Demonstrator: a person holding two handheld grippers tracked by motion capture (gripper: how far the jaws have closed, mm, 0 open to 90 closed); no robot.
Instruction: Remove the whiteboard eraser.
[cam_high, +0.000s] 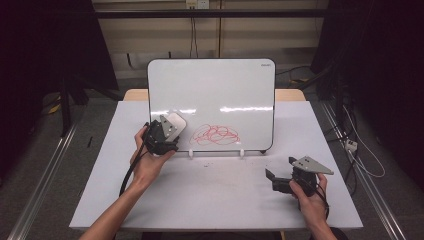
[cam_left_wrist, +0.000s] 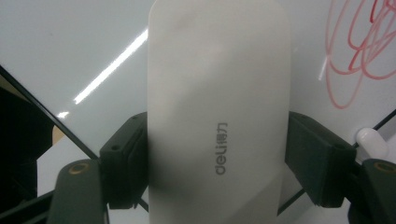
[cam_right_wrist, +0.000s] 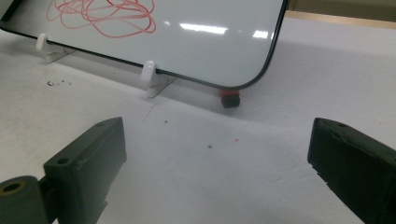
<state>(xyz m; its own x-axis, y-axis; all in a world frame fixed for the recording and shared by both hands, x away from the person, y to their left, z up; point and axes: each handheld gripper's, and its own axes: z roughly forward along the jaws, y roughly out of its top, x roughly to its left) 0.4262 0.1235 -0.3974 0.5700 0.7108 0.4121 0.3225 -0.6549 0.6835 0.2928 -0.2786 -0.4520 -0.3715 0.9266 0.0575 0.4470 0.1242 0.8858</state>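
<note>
A white board eraser (cam_left_wrist: 217, 116) with grey lettering sits between my left gripper's (cam_left_wrist: 217, 161) black jaws, whose pads press on both of its long sides. That gripper (cam_high: 169, 129) holds the eraser (cam_high: 175, 121) against the lower left of an upright whiteboard (cam_high: 210, 90). A red scribble (cam_high: 216, 134) marks the board to the right of the eraser, and the same scribble (cam_left_wrist: 359, 51) lies past the eraser's right edge. My right gripper (cam_high: 272, 179) rests low over the table at the right, open with nothing between its jaws (cam_right_wrist: 217, 154).
The whiteboard (cam_right_wrist: 210, 42) stands on white clip feet (cam_right_wrist: 148, 74) on a pale grey table (cam_high: 215, 195). A small red and black piece (cam_right_wrist: 229, 99) lies under its lower right corner. Dark specks dot the table in front. Cables run on the floor at the right.
</note>
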